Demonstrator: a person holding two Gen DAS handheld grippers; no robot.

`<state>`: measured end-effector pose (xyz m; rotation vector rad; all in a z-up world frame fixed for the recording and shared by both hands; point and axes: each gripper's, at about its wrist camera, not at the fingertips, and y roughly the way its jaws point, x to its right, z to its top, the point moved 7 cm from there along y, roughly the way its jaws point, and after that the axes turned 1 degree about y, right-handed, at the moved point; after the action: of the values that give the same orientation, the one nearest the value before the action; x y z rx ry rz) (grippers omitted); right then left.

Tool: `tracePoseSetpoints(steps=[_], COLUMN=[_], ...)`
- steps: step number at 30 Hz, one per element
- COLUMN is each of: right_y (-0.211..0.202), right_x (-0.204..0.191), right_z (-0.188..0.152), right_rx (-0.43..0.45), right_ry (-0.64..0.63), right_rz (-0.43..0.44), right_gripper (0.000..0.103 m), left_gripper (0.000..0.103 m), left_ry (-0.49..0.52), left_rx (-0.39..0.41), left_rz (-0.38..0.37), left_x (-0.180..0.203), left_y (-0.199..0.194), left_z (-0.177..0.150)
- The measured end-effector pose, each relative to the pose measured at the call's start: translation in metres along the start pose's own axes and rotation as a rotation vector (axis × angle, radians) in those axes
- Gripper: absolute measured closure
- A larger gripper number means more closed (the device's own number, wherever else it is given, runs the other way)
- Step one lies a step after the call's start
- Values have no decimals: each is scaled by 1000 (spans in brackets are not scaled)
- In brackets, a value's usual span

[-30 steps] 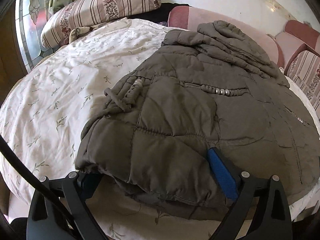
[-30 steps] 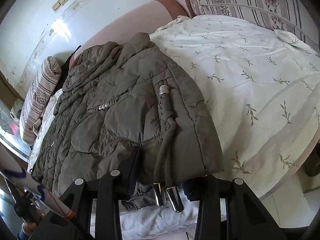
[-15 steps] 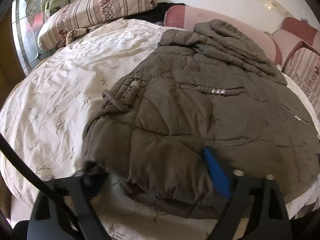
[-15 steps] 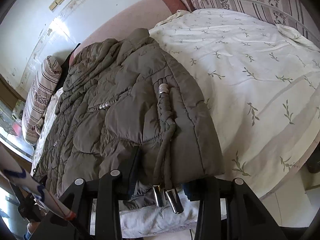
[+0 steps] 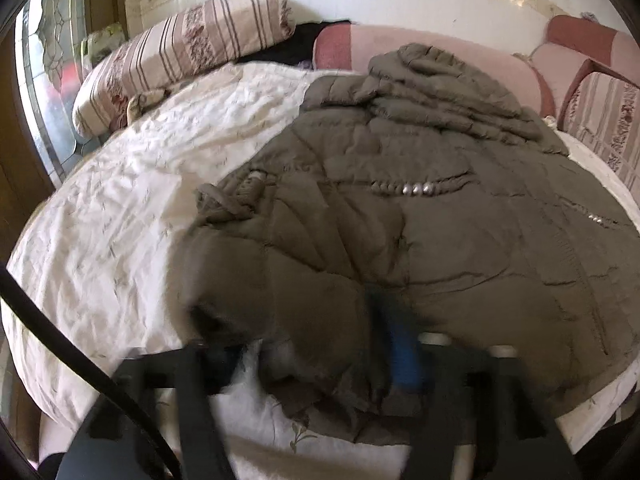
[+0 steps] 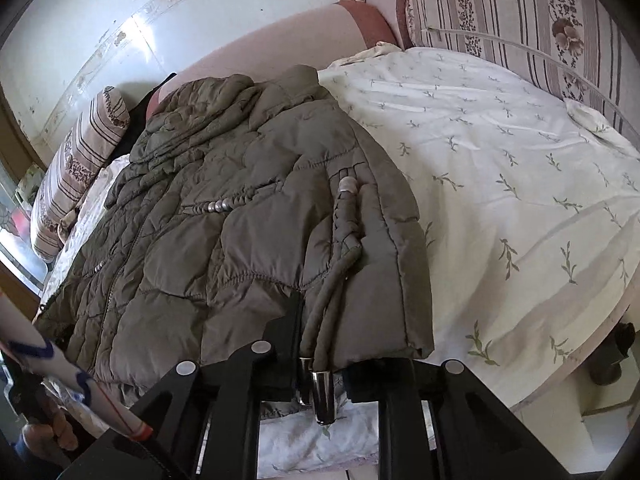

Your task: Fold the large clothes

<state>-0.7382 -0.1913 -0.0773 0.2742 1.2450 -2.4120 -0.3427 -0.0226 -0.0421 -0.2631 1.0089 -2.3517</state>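
One olive quilted coat [image 5: 420, 240] lies spread across a bed, its hood bunched toward the headboard and its hem at the near edge, where two grippers meet it. The left gripper [image 5: 316, 356], blurred in its own view, has its jaws set wide with a fold of the hem bunched between them; whether they grip the cloth cannot be told. The right gripper [image 6: 320, 364] likewise stands with jaws spread at the opposite hem corner, one finger lying on the coat's top and the other below its edge. Two drawcords [image 6: 320, 320] with metal tips hang off the hem between the right fingers, and a short row of silver beads [image 6: 224, 205] marks a pocket. The bed carries one cream sheet [image 6: 500, 184] printed with small green sprigs. Two striped floral pillows show: one [image 5: 180, 56] at the window side, another [image 6: 520, 20] at the far side. A pink padded headboard [image 5: 420, 44] runs behind the coat, below a white tiled wall [image 6: 200, 12]. A stained-glass window [image 5: 52, 92] stands at the left.
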Motion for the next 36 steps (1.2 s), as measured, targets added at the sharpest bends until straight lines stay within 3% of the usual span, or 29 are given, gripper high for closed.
tracePoseSetpoints(steps=[3, 7, 10, 13, 26, 36], right_y=[1, -11, -17, -24, -77, -99], right_x=[4, 2, 0, -2, -12, -21], right_z=[0, 3, 5, 8, 27, 33], right_rx=[-5, 35, 54, 75, 190, 223], right_ry=[32, 30, 28, 22, 24, 2], right_rz=[22, 44, 54, 64, 164, 231], right_gripper=[83, 89, 90, 90, 91, 91], left_gripper=[32, 64, 76, 81, 86, 86], left_ry=[-59, 1, 43, 36, 40, 38], left_rx=[-20, 31, 68, 78, 114, 139], left_rz=[-55, -26, -4, -16, 19, 46], left_x=[-6, 3, 9, 8, 16, 18], left_y=[4, -5, -12, -18, -58, -81], left_z=[1, 2, 4, 7, 18, 39])
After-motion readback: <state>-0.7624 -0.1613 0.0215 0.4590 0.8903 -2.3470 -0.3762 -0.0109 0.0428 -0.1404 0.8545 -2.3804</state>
